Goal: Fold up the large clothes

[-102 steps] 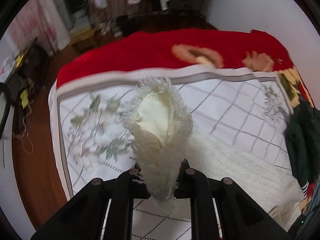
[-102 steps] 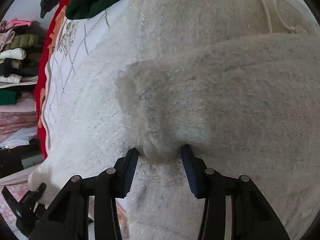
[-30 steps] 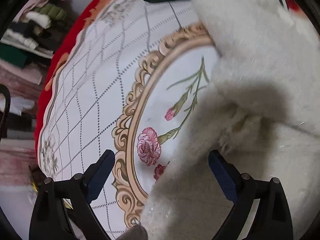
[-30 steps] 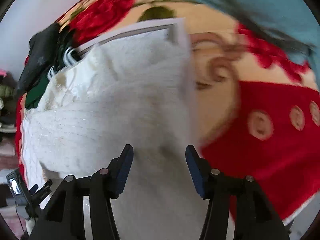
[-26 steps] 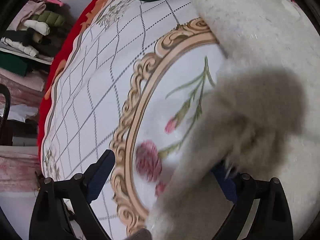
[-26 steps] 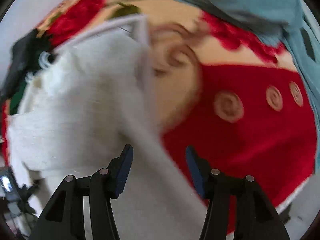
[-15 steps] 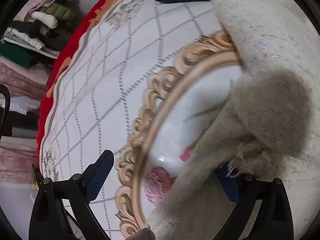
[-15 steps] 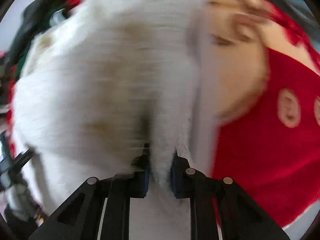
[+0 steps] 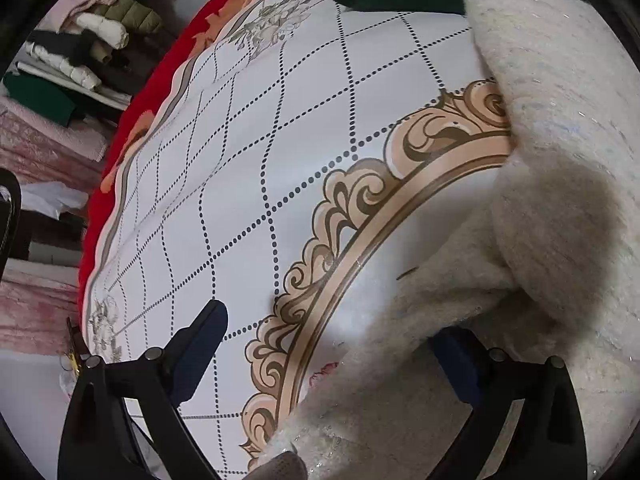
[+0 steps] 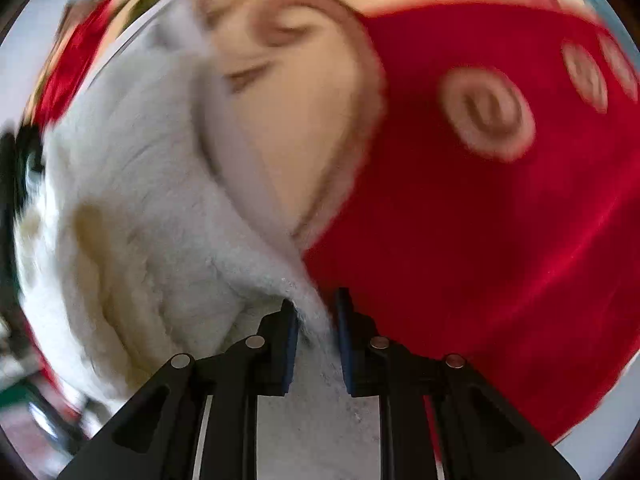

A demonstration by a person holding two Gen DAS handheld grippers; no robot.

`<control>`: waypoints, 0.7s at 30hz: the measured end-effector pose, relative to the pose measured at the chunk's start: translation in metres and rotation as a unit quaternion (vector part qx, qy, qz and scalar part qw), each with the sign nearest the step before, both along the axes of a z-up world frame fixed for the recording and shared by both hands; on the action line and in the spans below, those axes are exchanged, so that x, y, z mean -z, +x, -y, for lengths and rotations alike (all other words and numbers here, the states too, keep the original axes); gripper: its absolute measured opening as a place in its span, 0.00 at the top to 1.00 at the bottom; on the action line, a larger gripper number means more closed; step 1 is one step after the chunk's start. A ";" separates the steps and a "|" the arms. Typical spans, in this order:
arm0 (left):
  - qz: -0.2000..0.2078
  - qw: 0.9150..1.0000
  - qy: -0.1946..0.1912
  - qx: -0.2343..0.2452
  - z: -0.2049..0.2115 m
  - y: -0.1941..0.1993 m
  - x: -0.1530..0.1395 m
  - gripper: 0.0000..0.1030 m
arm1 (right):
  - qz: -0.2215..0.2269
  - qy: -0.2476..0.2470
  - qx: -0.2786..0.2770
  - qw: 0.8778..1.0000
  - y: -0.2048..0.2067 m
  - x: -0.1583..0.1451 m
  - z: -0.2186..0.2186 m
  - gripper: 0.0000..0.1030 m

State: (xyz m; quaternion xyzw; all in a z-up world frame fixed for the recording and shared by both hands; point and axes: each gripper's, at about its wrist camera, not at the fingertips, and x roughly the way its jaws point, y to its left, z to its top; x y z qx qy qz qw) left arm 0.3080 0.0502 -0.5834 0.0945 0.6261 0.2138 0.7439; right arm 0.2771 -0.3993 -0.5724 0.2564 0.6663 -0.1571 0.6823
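A fluffy cream sweater [image 9: 560, 160] is seen lying on a white printed cloth [image 9: 280, 160], to the right of and between the jaws of the left gripper [image 9: 328, 344]. These jaws are spread wide, with nothing clamped; the right one is partly covered by the knit. An edge of the sweater [image 10: 160, 200] is pinched between the nearly closed jaws of the right gripper [image 10: 316, 320]. A red blanket [image 10: 480, 240] is seen ahead and right of them, blurred.

Fuzzy, matt cream knit sweater [image 9: 560, 160]; smooth, faintly glossy printed tablecloth [image 9: 260, 168]; plush red blanket [image 10: 480, 240] with soft sheen.
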 end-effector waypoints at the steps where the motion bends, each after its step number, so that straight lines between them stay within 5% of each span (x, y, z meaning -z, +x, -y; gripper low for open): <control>1: 0.000 1.000 0.004 0.006 0.003 0.000 -0.002 0.03 | 0.012 -0.018 -0.038 0.999 0.006 -0.010 -0.010 0.79; 5: 0.014 0.999 0.031 0.033 0.013 0.001 -0.005 0.03 | 0.017 -0.066 -0.148 0.987 0.027 -0.018 -0.040 0.76; 7: 0.008 0.999 0.027 0.021 0.010 0.005 0.002 0.02 | 0.003 -0.070 -0.159 0.985 0.034 -0.007 -0.040 0.77; 12: 0.013 0.999 -0.025 -0.029 -0.007 0.011 0.005 0.00 | 0.025 -0.041 -0.044 0.998 0.023 -0.006 0.004 0.79; 16: 0.006 1.000 -0.018 -0.017 0.000 0.009 0.002 0.00 | 0.006 -0.030 -0.003 1.000 0.002 -0.003 0.013 0.78; 21: 0.007 0.999 -0.035 -0.003 0.003 -0.018 -0.029 0.00 | 0.025 0.016 0.043 0.999 -0.011 -0.052 0.044 0.67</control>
